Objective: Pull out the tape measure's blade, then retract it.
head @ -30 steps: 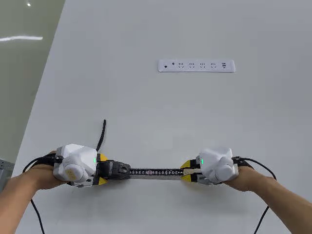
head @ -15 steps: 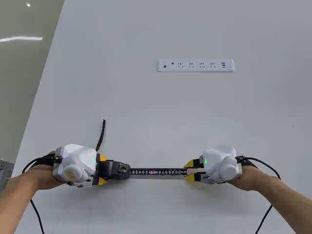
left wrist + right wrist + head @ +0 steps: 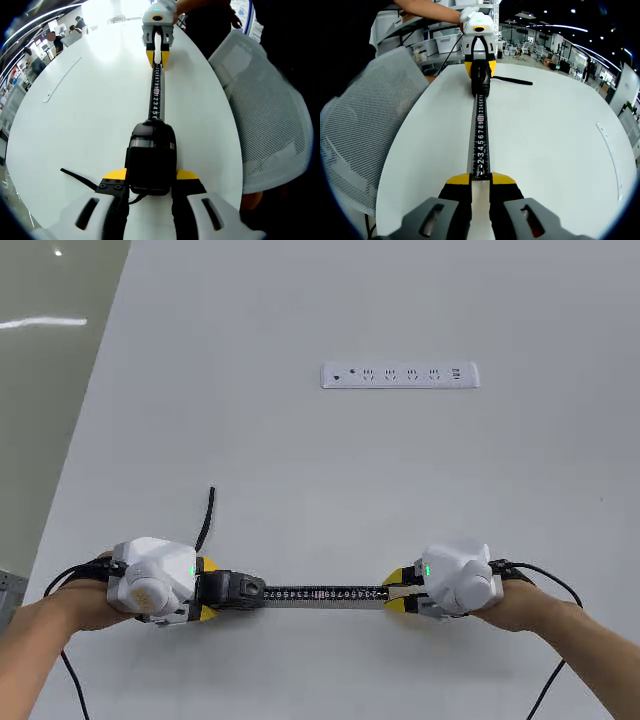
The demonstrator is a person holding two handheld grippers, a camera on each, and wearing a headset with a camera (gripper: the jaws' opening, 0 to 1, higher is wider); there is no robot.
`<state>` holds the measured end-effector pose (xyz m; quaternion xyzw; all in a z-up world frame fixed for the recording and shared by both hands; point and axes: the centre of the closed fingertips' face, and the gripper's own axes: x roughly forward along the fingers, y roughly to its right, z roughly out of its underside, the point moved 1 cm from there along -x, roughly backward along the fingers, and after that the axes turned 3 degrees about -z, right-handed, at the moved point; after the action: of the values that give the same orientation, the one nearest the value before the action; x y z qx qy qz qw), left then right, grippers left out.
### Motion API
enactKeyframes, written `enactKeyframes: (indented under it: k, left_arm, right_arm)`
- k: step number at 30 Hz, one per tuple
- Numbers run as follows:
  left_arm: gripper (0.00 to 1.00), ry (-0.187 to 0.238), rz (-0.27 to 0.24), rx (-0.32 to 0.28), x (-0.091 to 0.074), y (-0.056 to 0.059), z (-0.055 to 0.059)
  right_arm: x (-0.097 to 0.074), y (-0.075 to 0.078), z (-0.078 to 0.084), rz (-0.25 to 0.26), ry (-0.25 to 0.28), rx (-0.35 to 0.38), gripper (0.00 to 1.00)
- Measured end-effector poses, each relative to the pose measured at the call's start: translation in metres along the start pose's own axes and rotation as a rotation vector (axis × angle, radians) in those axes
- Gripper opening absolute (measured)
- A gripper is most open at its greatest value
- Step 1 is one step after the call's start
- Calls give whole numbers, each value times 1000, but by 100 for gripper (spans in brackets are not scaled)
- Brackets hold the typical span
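My left gripper [image 3: 205, 592] is shut on the black tape measure case [image 3: 238, 590], which sits between its yellow-tipped jaws in the left gripper view [image 3: 151, 152]. The blade [image 3: 325, 594], black with white numbers, runs right from the case to my right gripper [image 3: 394, 593], which is shut on the blade's end. In the right gripper view the blade [image 3: 480, 141] stretches away from my jaws to the case [image 3: 481, 76]. A black wrist strap [image 3: 207, 516] trails from the case across the white table [image 3: 320, 470].
A white power strip [image 3: 400, 375] lies on the table further back, well away from both grippers. The table's left edge [image 3: 85, 410] runs diagonally, with floor beyond. A grey mesh chair [image 3: 265, 120] stands beside the table's near edge.
My right gripper has moved a little further right, drawing more of the blade out of the case. The left gripper and case have stayed put.
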<state>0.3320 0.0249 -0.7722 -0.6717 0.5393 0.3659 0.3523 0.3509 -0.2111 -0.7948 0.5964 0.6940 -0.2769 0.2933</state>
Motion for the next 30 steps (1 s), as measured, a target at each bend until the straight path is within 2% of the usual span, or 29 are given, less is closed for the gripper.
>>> enactKeyframes:
  k: [30]
  left_arm:
    - [29,-11,-2,3,0,-3,0]
  right_arm:
    - [-18,0,14,5,-19,10,10]
